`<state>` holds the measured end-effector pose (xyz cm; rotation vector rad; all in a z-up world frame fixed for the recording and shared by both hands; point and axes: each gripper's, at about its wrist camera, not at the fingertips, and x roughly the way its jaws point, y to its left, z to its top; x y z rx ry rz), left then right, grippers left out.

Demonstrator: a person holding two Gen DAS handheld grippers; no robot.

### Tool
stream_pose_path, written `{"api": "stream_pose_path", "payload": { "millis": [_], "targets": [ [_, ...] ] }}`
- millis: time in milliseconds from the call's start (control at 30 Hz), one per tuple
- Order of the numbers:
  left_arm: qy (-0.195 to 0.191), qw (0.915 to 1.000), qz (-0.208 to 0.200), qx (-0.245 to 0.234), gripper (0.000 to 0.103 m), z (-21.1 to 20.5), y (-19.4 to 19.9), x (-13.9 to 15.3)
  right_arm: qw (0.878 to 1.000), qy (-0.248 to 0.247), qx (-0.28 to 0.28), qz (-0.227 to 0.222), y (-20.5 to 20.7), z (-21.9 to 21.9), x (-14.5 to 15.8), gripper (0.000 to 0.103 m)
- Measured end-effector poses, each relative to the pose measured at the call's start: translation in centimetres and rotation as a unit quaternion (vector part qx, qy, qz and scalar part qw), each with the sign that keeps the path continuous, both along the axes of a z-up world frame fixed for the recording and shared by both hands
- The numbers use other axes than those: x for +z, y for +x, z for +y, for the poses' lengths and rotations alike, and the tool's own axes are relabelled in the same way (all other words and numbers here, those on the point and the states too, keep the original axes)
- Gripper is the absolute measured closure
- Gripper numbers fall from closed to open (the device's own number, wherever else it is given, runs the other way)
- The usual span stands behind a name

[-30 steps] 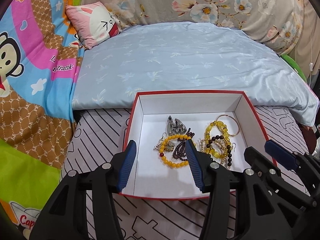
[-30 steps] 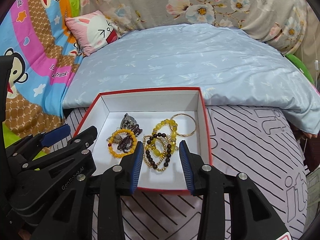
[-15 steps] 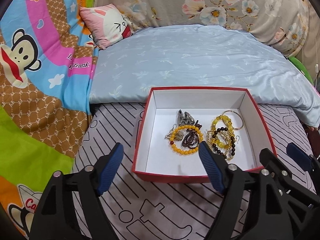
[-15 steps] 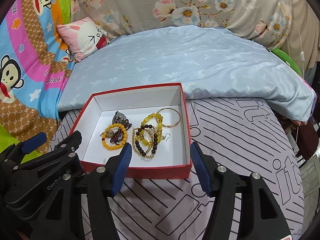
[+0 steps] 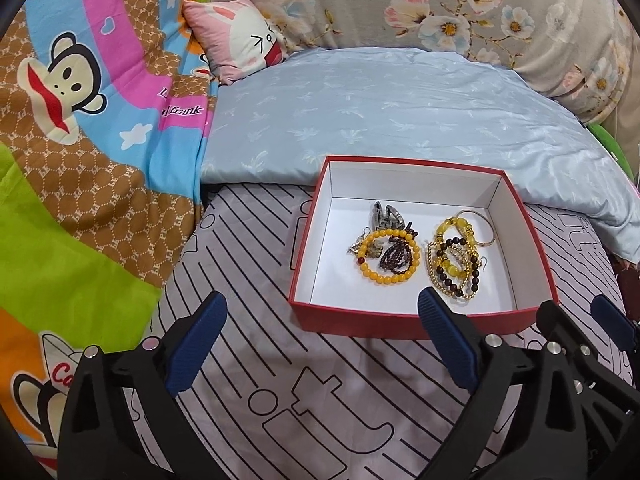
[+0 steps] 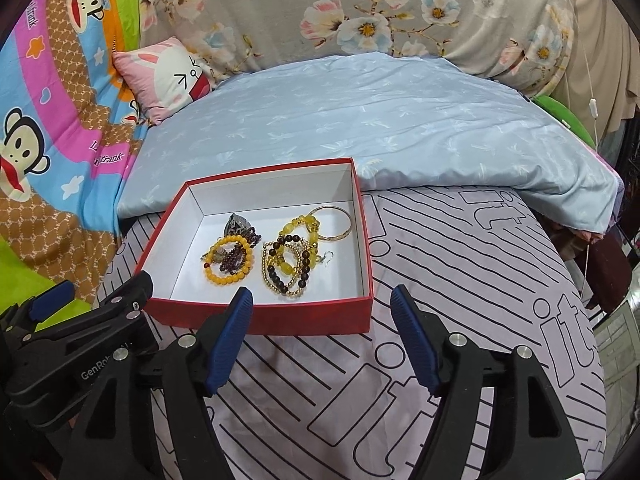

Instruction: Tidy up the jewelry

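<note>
A red box with a white inside (image 5: 516,320) (image 6: 280,318) sits on the striped grey bedsheet. In it lie a yellow bead bracelet (image 5: 388,256) (image 6: 229,263), a dark purple bead string (image 5: 394,254), a grey metal piece (image 5: 386,216) (image 6: 236,224), a pile of gold, yellow and dark bead bracelets (image 5: 454,262) (image 6: 290,260) and a thin gold bangle (image 5: 486,226) (image 6: 340,222). My left gripper (image 5: 322,338) is open and empty, in front of the box. My right gripper (image 6: 322,338) is open and empty, also in front of the box.
A light blue quilt (image 5: 380,112) (image 6: 380,120) lies folded behind the box. A cartoon monkey blanket (image 5: 80,140) is on the left, with a pink bunny pillow (image 5: 240,44) (image 6: 168,72) and a floral cover (image 6: 380,12) at the back.
Both grippers have pulled back out of the box toward me and opened wider. The jewelry stays in the box.
</note>
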<state>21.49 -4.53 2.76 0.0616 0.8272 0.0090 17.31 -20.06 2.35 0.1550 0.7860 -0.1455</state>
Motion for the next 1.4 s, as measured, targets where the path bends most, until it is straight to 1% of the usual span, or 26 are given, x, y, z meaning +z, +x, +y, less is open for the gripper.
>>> {"api": "stream_pose_path", "payload": {
  "millis": [133, 767, 1400],
  "targets": [
    [-0.006, 1.0000, 0.003, 0.004, 0.008, 0.4, -0.6, 0.0, 1.000, -0.001, -0.004, -0.002, -0.7, 0.1, 0.1, 0.028],
    [-0.009, 0.9999, -0.004, 0.012, 0.008, 1.4, -3.3, 0.7, 1.000, 0.001, -0.005, -0.007, -3.4, 0.9, 0.9, 0.028],
    [-0.009, 0.9998, -0.011, 0.012, 0.008, 1.1, -4.7, 1.3, 1.000, 0.005, -0.011, -0.013, -4.8, 0.5, 1.3, 0.028]
  ]
}}
